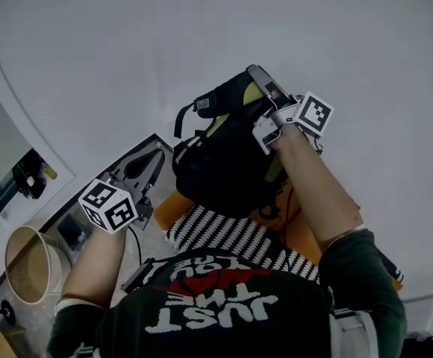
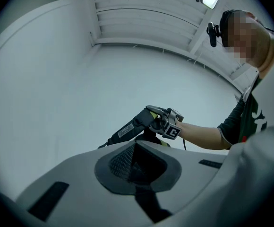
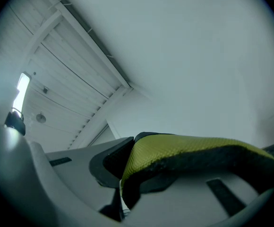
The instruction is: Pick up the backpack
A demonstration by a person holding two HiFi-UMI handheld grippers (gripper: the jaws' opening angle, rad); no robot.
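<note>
The backpack [image 1: 220,162], black with yellow-green trim, sat in the middle of the head view, over an orange surface [image 1: 173,207] and a piece of black-and-white striped fabric [image 1: 228,236]. Whether its bottom touched either could not be made out from that steep angle.

The right gripper [image 1: 261,84], just right of centre in the upper half of the frame, was clamped on the bag's padded strap [image 3: 189,150]. In the right gripper view the yellow-green mesh of that strap ran across the lower half of the frame, pinched between the grey jaws. In the left gripper view the same gripper showed at centre right, with a black strap trailing down to its left.

The left gripper [image 1: 155,155] was at the lower left of the head view, apart from the bag. Its jaws seemed to be together with nothing between them. A round tan tub [image 1: 28,265] stood near the lower left edge.
</note>
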